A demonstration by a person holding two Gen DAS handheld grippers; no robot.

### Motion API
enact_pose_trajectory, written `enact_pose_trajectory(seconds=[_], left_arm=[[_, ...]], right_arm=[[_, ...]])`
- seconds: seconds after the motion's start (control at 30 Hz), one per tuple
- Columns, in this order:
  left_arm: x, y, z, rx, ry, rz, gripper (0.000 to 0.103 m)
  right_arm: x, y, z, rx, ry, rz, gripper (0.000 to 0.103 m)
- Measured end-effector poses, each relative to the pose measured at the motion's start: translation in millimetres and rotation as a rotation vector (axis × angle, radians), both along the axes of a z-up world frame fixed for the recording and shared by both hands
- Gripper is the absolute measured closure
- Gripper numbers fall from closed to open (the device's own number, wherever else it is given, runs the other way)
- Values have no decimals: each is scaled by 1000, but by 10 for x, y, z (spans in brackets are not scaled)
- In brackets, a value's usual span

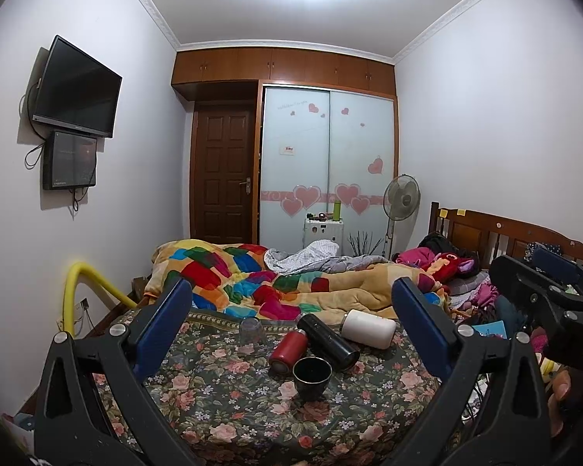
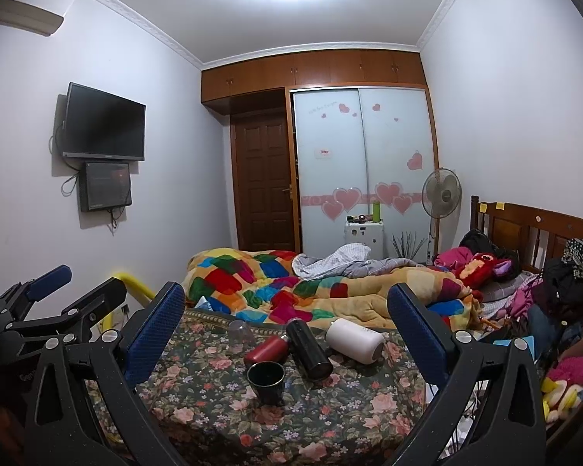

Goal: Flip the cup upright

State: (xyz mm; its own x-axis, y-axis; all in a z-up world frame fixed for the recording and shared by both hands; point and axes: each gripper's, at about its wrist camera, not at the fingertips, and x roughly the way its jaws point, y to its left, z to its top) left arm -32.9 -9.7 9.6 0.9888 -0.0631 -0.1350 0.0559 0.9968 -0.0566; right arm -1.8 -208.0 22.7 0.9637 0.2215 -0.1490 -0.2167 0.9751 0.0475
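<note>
Hovering both grippers above the floral bedspread [image 1: 221, 400], we hold the left gripper [image 1: 291, 326] and the right gripper [image 2: 285, 322] with jaws spread wide and nothing between them; neither touches any object. We judge the task's target to be the clear glass cup [image 1: 251, 334], standing mouth-down at the far left of the cluster, apart from the others; in the right wrist view it reads faint and see-through against the pattern [image 2: 240, 333]. Near it lie three bottles on their sides: a red flask [image 1: 285, 349], a black flask [image 1: 327, 339] and a white flask [image 1: 368, 328]. A dark cup [image 1: 312, 376] stands upright, closest to us, just in front of the red flask. Risks as we see them: the bed is soft, so pressing down on the glass could tip it or sink it into the cloth before the fingers close. The glass looks smooth and tapered, likely to slip in the pads mid-rotation. Reaching over the dark cup could knock it down. The round flasks may roll if the cover dips. Transparency makes the rim hard to place, so the pinch could land too high. The quilt [image 1: 252, 275] bunched behind leaves little room beyond the glass.
</note>
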Motion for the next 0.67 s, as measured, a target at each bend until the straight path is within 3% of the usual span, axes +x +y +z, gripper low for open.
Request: enact_pose_trajectory(seconds=[0.67], left_arm=[[43,157,-75,-25,17,5,0]], right_arm=[[85,22,-12,15,26,7,0]])
